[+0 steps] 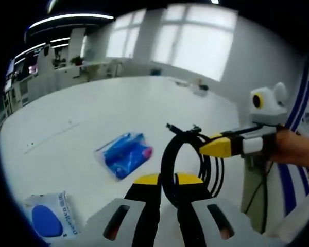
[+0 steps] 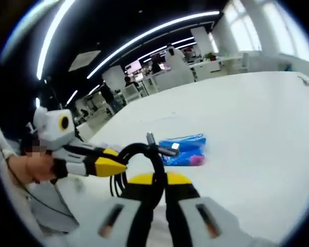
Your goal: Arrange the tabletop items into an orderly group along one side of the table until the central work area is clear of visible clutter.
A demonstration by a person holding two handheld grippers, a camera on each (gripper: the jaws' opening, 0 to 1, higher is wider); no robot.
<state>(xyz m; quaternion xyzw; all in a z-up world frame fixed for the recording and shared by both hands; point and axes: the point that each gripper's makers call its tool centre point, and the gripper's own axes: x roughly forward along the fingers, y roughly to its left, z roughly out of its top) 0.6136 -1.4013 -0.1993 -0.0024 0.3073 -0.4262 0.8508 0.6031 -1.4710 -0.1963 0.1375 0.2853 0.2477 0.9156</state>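
Observation:
A black coiled cable (image 1: 166,152) hangs over the white table (image 1: 92,113), held from two sides. My left gripper (image 1: 167,180) is shut on the bottom of the coil, its yellow-tipped jaws pressed together. My right gripper (image 1: 203,149) comes in from the right and pinches the coil's top edge. In the right gripper view the cable (image 2: 139,150) rises between my right gripper (image 2: 159,181), shut on it, and my left gripper (image 2: 121,167) meets it from the left. A blue plastic packet (image 1: 124,154) (image 2: 184,150) lies flat on the table beyond the coil.
A white packet with a blue oval (image 1: 49,218) lies near the table's close left edge. Small items (image 1: 198,87) sit at the far side. A person's hand (image 1: 296,149) (image 2: 33,167) holds each gripper. A blue-striped banner (image 1: 288,190) stands at the right.

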